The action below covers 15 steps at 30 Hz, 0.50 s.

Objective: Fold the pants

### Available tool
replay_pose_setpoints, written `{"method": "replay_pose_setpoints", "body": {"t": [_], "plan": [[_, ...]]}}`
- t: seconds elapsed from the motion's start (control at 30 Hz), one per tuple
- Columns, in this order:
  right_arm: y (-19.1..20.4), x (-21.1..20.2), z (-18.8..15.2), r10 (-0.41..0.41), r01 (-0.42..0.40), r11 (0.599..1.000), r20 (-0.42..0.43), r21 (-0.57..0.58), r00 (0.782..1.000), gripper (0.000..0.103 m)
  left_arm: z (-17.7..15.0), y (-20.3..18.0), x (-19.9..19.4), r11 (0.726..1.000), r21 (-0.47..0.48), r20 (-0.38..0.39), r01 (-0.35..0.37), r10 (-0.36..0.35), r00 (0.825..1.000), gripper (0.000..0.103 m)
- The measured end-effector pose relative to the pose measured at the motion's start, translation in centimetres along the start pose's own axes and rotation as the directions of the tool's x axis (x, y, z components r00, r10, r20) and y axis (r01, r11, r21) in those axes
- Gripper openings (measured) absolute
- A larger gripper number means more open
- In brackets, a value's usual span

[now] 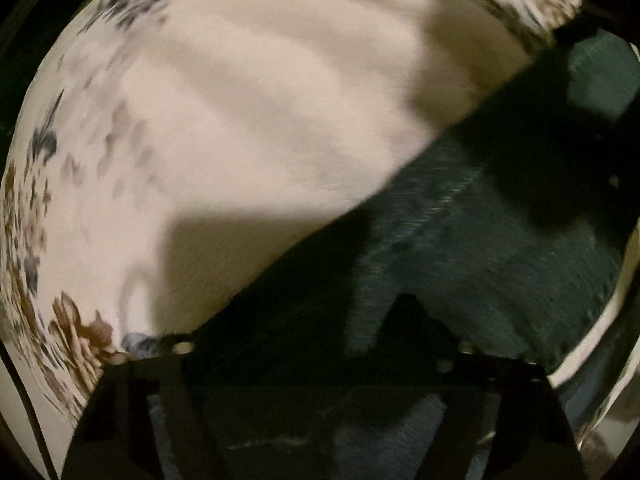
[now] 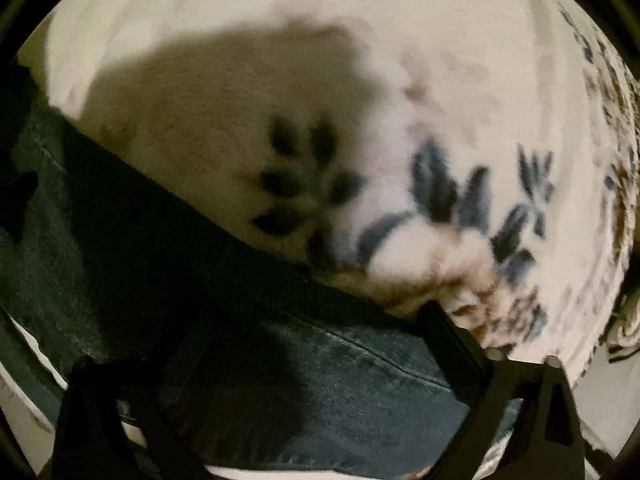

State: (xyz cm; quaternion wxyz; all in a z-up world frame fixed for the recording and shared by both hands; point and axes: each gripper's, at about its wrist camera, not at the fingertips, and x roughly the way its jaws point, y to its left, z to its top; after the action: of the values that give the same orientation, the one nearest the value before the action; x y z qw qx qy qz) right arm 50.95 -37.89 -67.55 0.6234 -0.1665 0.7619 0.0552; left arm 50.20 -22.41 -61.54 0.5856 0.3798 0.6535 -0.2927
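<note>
Dark teal pants [image 1: 460, 240] lie flat on a white fleece blanket [image 1: 260, 100], their straight edge running diagonally across the left wrist view. My left gripper [image 1: 324, 360] points down at them, its black fingers [image 1: 120, 400] spread with pants cloth between them; I see no pinch. In the right wrist view the same pants [image 2: 100, 240] fill the lower left, with a stitched seam showing. My right gripper [image 2: 260, 336] stands open over the pants' edge, one finger [image 2: 452, 344] at the line where cloth meets blanket [image 2: 400, 80]. Both views are blurred.
The blanket carries blue and brown flower prints [image 2: 440, 188] toward its borders [image 1: 76, 332]. Shadows of the grippers fall on the blanket [image 2: 240, 80]. A pale strip of bedding [image 2: 28, 360] shows beyond the pants at lower left.
</note>
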Motion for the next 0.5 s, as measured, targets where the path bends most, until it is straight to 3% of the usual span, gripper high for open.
{"method": "replay_pose_setpoints", "body": {"t": [0.03, 0.1, 0.13, 0.2, 0.23, 0.3, 0.4, 0.5], "plan": [[0.1, -0.2, 0.0, -0.004, 0.004, 1.000, 0.006, -0.002, 1.000, 0.083, 0.2, -0.6, -0.3, 1.000, 0.025, -0.004, -0.014, 0.014, 1.000, 0.054], [0.4, -1.2, -0.1, 0.005, -0.005, 1.000, 0.013, -0.009, 1.000, 0.064, 0.5, -1.4, -0.7, 0.997, 0.052, -0.007, -0.048, 0.048, 0.999, 0.040], [1.0, -1.6, -0.3, -0.004, 0.005, 1.000, 0.019, -0.012, 1.000, 0.050, 0.5, -1.9, -0.9, 0.996, 0.058, -0.004, -0.070, 0.070, 0.998, 0.029], [1.4, -2.7, -0.6, -0.043, 0.044, 0.999, 0.031, -0.011, 0.999, 0.025, 0.6, -2.4, -1.3, 0.992, 0.053, 0.005, -0.114, 0.114, 0.993, 0.020], [1.5, -3.0, -0.9, -0.051, 0.051, 0.999, 0.037, -0.005, 0.998, 0.022, 0.5, -2.4, -1.4, 0.992, 0.036, 0.000, -0.122, 0.122, 0.992, 0.014], [1.4, -4.1, -1.6, -0.054, 0.054, 0.999, 0.063, 0.009, 0.997, 0.016, 0.5, -2.2, -1.8, 0.992, -0.023, -0.009, -0.120, 0.120, 0.993, 0.012], [0.9, -5.2, -2.8, -0.030, 0.026, 0.999, 0.099, 0.038, 0.995, 0.011, -0.1, -2.1, -3.1, 0.989, -0.077, 0.039, -0.124, 0.127, 0.991, 0.010], [0.0, -6.7, -4.3, 0.009, -0.019, 0.997, 0.141, 0.072, 0.990, 0.010, -2.2, -1.5, -5.0, 0.986, -0.145, 0.086, -0.083, 0.096, 0.992, 0.009]]}}
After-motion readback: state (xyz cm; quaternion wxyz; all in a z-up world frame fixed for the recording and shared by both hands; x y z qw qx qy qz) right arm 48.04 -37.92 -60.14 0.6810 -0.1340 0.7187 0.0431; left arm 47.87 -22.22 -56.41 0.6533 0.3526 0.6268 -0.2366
